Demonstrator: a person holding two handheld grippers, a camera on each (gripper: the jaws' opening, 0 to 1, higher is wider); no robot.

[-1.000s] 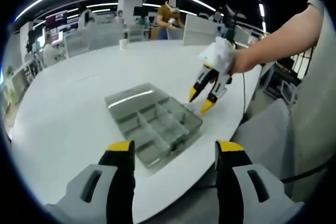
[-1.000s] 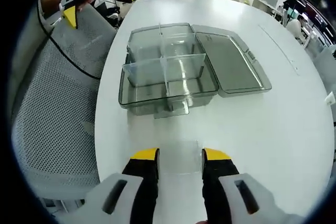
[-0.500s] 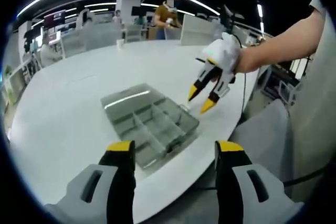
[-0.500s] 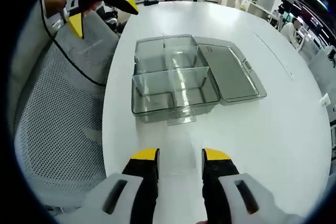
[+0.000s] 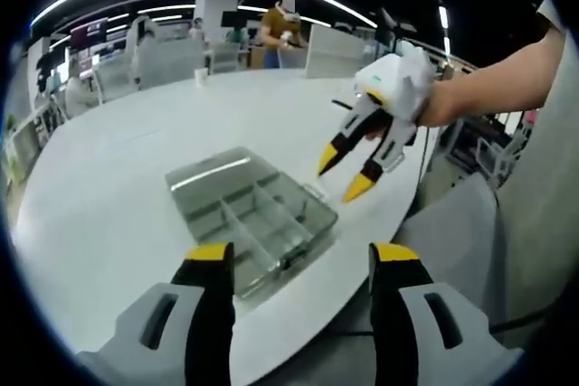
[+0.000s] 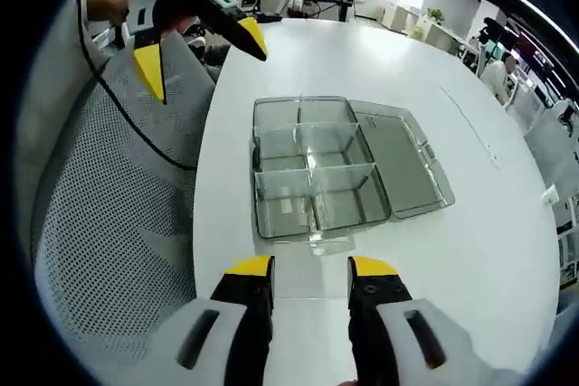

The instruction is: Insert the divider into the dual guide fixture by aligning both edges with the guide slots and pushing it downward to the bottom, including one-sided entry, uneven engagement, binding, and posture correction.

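- On the white table, past my right tongs, sits the clear plastic box with its lid laid flat open at the box's 3 o'clock side.
- Box interior, right gripper view: one long partition runs 12 to 6 o'clock down the middle and cross partitions split it into compartments. I cannot tell whether each one is fully seated; clear plastic on clear plastic reads poorly.
- Right tongs: jaws a little apart, nothing between them that I can make out. A faint clear strip may lie on the table just beyond the tips, below the box's near wall; too transparent to confirm as a loose divider.
- Left tongs: jaws spread wide, empty, held off the table edge. In the left gripper view the box lies toward 12 o'clock from the tips, well apart.
- The right tongs also show in the left gripper view, raised above the table at about 1 o'clock, near the box's corner but not touching it.
- The left tongs show in the right gripper view, at 11 o'clock, over the mesh chair back.
- Step in hand, my judgement: between actions; both tools clear of the box, no divider gripped.
- Next move calls for: locate a loose divider, pinch it by its top edge, hold it upright over the slots, start both edges level, then press straight down. If one edge leads, back off and level it before pushing on.
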